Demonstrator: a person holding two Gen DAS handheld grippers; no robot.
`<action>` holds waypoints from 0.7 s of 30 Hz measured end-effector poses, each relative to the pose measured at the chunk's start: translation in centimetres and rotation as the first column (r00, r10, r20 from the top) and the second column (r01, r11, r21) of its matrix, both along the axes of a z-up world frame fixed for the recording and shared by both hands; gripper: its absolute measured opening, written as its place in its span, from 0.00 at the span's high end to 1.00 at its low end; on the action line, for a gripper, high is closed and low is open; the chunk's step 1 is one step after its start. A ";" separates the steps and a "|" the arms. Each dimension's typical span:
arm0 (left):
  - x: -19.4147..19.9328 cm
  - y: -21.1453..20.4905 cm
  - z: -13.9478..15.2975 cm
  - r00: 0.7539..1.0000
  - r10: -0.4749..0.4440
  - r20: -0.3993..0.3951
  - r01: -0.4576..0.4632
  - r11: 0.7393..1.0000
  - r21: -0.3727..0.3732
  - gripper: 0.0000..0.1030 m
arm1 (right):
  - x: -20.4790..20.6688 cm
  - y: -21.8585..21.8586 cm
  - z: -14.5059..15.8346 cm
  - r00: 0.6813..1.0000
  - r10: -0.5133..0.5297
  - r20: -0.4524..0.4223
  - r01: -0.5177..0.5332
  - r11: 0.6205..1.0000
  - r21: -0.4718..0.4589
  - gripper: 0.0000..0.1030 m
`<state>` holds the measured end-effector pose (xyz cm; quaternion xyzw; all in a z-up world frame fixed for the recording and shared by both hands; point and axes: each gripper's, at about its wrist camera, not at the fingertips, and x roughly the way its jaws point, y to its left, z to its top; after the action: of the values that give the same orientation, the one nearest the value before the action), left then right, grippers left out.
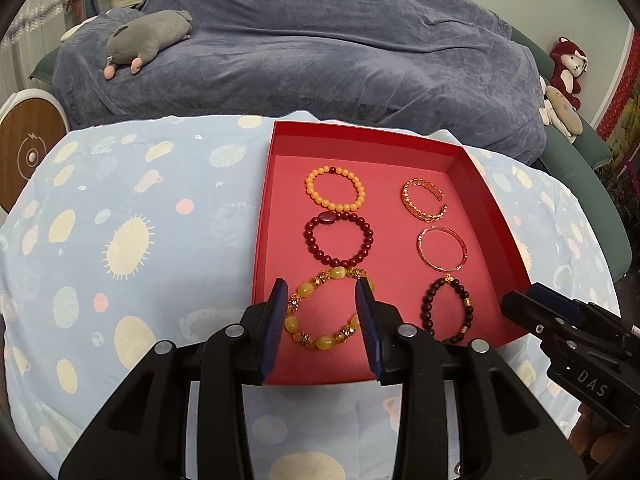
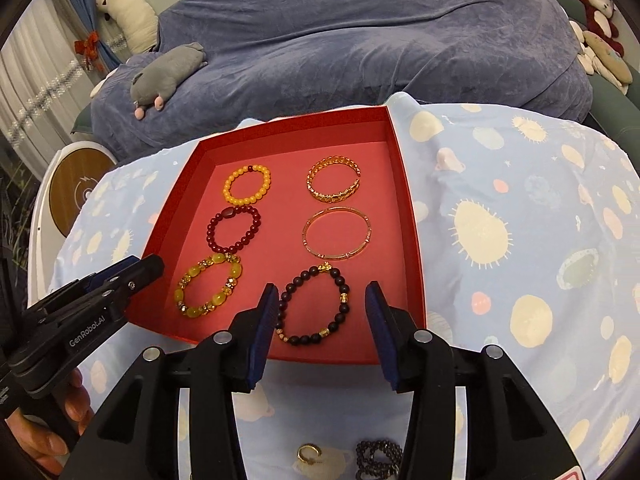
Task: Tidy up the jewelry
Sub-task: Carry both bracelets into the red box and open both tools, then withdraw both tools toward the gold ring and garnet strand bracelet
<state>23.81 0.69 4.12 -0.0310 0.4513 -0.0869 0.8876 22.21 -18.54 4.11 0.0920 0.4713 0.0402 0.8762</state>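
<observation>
- Red tray (image 1: 496,216), pink floor.
- Ahead of the left claw (image 1: 322,292): yellow-amber bracelet (image 1: 320,340), dark red bracelet (image 1: 340,240).
- Beyond: pale blue cloth (image 1: 140,220) with cream suns.

Table under planet-print cloth (image 2: 500,240): red tray (image 2: 412,216), gold ring (image 2: 307,454), dark bead strand (image 2: 376,454).

Both views are evenly and softly lit from above; only faint shadows are cast inside the red tray (image 1: 486,184). No harsh glare is seen, though small highlights are caught on the gold bangle (image 2: 337,233). Strong fisheye bending is shown at the edges, with dark vignetting in the corners. The centre is rendered sharp; the borders are slightly softened.
</observation>
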 end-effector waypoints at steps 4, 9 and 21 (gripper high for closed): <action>-2.0 -0.4 0.9 1.000 -0.004 0.003 0.004 1.000 -0.008 0.64 | -2.2 -0.1 0.9 1.000 0.002 0.014 -0.002 1.000 -0.001 0.57; -4.9 -0.9 1.5 1.000 -0.012 0.004 0.012 1.000 0.005 0.63 | -5.3 -0.6 1.4 1.000 -0.009 0.017 0.009 1.000 0.006 0.57; -12.0 -0.7 0.0 0.999 -0.009 -0.039 0.010 1.000 0.025 0.63 | -12.5 -1.8 -0.2 0.999 -0.039 -0.030 0.038 0.999 -0.010 0.57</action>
<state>11.76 -0.06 4.09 -0.0195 0.4699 -0.0850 0.8784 9.73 -20.36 3.96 0.0976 0.4828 0.0197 0.8701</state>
